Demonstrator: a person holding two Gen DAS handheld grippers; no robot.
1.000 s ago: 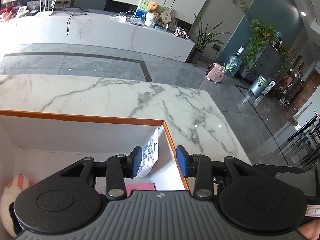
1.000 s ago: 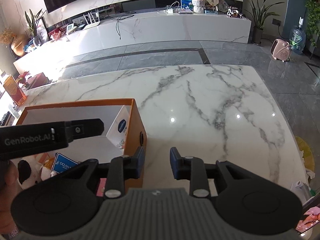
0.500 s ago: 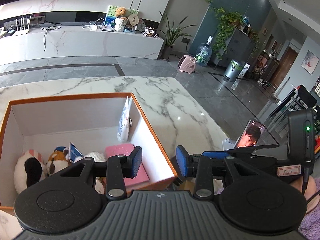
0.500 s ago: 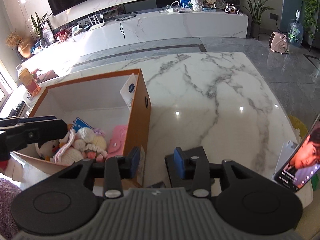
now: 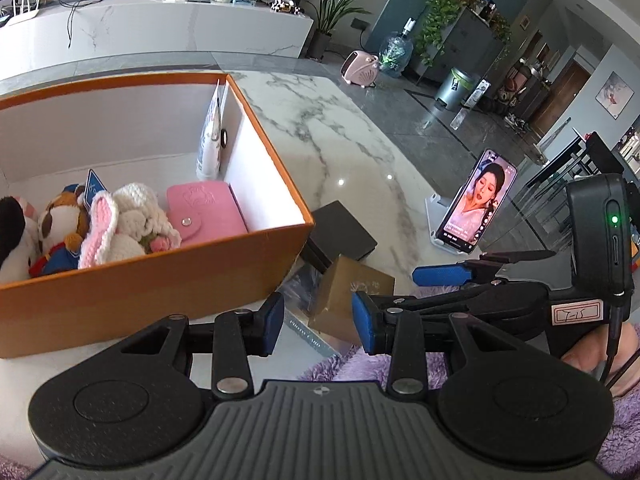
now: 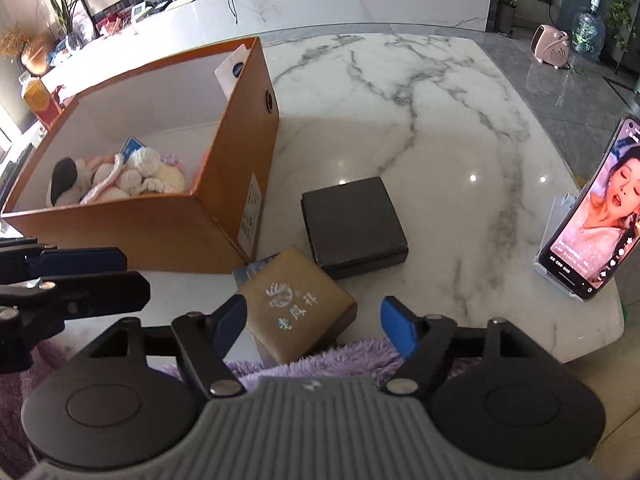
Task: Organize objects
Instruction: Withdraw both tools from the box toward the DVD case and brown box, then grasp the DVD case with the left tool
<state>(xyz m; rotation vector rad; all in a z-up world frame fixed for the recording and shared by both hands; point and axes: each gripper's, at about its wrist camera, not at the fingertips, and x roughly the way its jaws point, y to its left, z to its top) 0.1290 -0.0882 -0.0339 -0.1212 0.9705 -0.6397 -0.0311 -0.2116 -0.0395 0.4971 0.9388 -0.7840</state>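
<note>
The right gripper (image 6: 312, 326) has just been opening its jaws and now stands wide, with nothing pressed between the blue pads; the tan box (image 6: 294, 302) lies just beyond them, roughly in line with the gap. I'd judge the wide spread is meant to straddle that box. The left gripper (image 5: 316, 318) is partly open and empty, hovering near the same spot, with the tan box beyond its tips as well.

The tan box, printed with pale lettering, sits tilted at the near edge of the marble table (image 6: 460, 128), one side propped on a thin booklet or card (image 6: 252, 270) that pokes out beneath it. A black box (image 6: 354, 226) lies flat just beyond it, touching or nearly so. Both are outside the orange bin, close to its near right corner, which is probably why the grippers have gathered here.

The orange bin (image 5: 160, 280) stands open on the left of the table. Inside, plush toys (image 5: 60, 232) and a knitted white-and-pink rabbit (image 5: 124, 228) are heaped at the near left, a blue tag (image 5: 93, 190) sticking up among them. A pink snap wallet (image 5: 204, 212) lies flat against the right wall, and a white pouch (image 5: 210, 136) leans upright in the far right corner. The far half of the bin floor is bare, so there looks to be room for both boxes.

A phone (image 6: 592, 216) on a stand plays video at the table's right edge.
</note>
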